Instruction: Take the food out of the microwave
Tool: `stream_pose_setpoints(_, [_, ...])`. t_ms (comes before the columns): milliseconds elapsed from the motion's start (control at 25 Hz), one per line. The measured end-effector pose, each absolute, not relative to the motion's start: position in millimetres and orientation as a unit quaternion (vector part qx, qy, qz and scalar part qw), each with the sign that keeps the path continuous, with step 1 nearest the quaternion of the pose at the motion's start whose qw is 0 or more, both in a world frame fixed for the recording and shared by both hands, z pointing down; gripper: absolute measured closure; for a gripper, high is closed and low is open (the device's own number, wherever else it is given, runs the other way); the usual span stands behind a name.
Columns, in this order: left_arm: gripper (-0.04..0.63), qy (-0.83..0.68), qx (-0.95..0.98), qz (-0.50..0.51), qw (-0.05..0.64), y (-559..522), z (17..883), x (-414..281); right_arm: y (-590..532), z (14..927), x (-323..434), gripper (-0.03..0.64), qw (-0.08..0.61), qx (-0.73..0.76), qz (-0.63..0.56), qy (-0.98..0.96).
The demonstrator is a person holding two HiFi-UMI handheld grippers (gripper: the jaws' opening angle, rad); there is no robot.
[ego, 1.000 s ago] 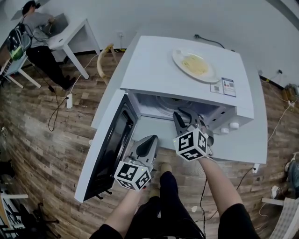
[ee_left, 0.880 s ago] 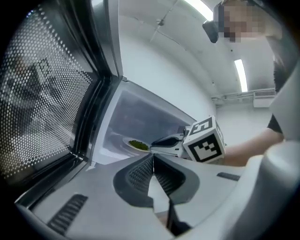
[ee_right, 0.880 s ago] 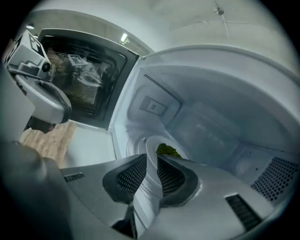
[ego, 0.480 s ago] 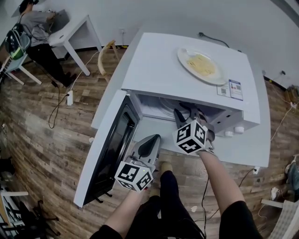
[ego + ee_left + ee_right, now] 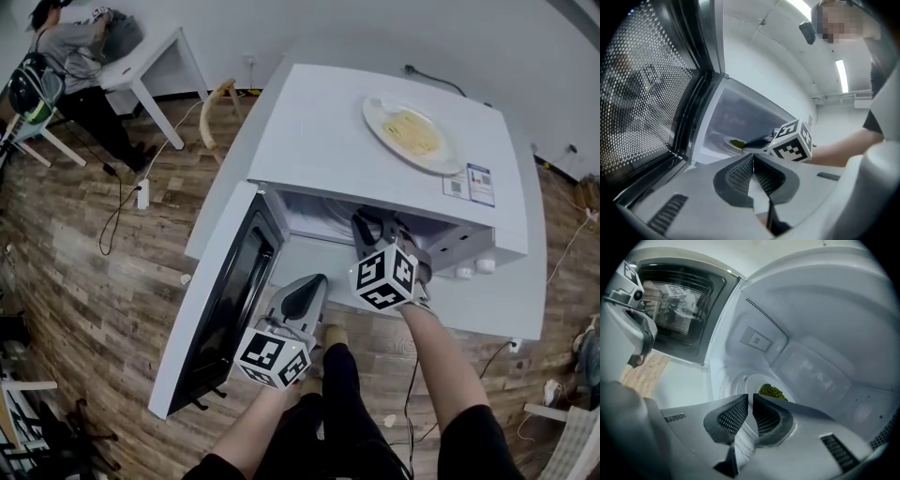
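Observation:
The white microwave point(image 5: 375, 141) stands with its door point(image 5: 225, 300) swung open to the left. Inside, on the turntable, sits a small white plate point(image 5: 751, 380) with green food point(image 5: 772, 391); the left gripper view also catches the plate point(image 5: 729, 140). My right gripper point(image 5: 375, 225) reaches into the cavity. Its jaws point(image 5: 750, 397) are nearly together with the plate's near rim at their tips; the rim itself is hidden behind them. My left gripper point(image 5: 311, 284) hangs shut and empty in front of the open door, below the cavity.
A second plate with pale noodles point(image 5: 412, 136) rests on top of the microwave. The open door's mesh window point(image 5: 675, 305) stands close on the left. A person point(image 5: 66, 56) sits at a white table point(image 5: 150, 66) far back left. Cables lie on the wooden floor.
My right gripper has pushed a little deeper and lower into the microwave cavity. The left gripper has stayed where it was.

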State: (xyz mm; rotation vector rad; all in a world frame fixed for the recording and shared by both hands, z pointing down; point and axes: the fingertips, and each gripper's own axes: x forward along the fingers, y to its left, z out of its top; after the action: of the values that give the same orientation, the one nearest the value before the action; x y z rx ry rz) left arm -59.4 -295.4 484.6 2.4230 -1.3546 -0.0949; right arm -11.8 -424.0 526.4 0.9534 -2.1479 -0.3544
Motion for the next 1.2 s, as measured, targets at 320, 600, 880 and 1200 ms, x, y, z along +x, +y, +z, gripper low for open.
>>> stream_pose_setpoints(320, [0.586, -0.479, 0.857, -0.031, 0.186, -297.2, 487.9, -59.1, -382.5, 517.1, -10.8, 0.569, 0.346, 0.358, -0.144, -0.855])
stream_pose_setpoints(600, [0.584, -0.461, 0.864, -0.02, 0.203, -300.9, 494.7, -46.8, -348.9, 515.1, -7.7, 0.571, 0.328, 0.356, -0.133, -0.865])
stream_pose_setpoints(880, [0.58, -0.443, 0.866, -0.011, 0.232, -306.3, 504.5, -32.7, -334.9, 515.2, -6.4, 0.577, 0.312, 0.357, -0.14, -0.869])
stream_pose_setpoints(1200, [0.467, -0.43, 0.861, -0.015, 0.272, -320.5, 512.1, -20.5, -322.8, 516.2, 22.0, 0.574, 0.3, 0.393, -0.131, -0.859])
